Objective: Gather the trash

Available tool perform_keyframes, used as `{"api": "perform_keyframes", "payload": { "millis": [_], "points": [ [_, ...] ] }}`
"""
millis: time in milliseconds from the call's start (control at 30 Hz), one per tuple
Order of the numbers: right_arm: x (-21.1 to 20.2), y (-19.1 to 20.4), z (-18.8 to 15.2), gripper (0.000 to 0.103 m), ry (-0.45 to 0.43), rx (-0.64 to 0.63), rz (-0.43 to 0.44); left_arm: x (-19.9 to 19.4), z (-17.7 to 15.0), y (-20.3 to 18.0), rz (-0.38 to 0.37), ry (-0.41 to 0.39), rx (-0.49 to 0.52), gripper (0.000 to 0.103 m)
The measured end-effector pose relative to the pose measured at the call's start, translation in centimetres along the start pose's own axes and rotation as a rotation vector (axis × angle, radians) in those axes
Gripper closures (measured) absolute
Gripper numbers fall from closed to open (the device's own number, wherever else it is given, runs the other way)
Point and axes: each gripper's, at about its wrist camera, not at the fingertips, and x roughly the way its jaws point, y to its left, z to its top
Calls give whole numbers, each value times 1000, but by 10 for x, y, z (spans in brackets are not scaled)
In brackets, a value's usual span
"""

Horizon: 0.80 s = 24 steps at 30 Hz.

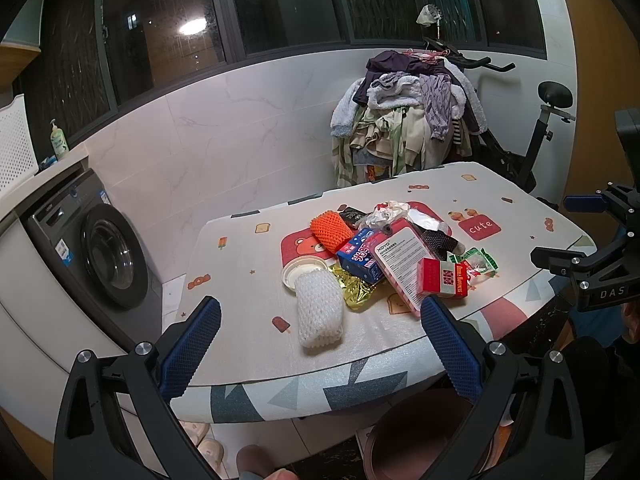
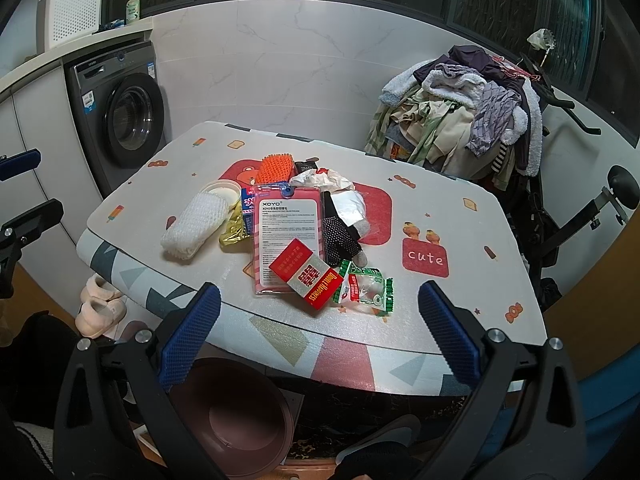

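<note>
Together we held the left gripper [image 1: 320, 322] and right gripper [image 2: 319, 308] spread wide and empty above the table's [image 2: 460, 208] near edge, where the trash pile [image 2: 288, 220] lay mid-table, a red box [image 2: 306, 274] nearest and white foam netting [image 2: 194, 226] at its left.

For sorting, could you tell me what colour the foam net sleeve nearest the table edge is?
White; left wrist view.

White foam net sleeve [image 1: 320, 312], soft mesh (orange one [image 1: 329, 229] alike); gold foil wrapper [image 1: 357, 287], crinkled, glossy; red cigarette box [image 2: 307, 278], smooth cardboard; table cover [image 2: 460, 208], matt.
</note>
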Motion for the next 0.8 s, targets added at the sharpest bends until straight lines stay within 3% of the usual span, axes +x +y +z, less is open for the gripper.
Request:
{"api": "perform_keyframes", "payload": {
  "millis": [800],
  "points": [
    [1,1,-3,6,1,-3,-2,-1,-1,-2,-2,2,-4,5]
  ]
}}
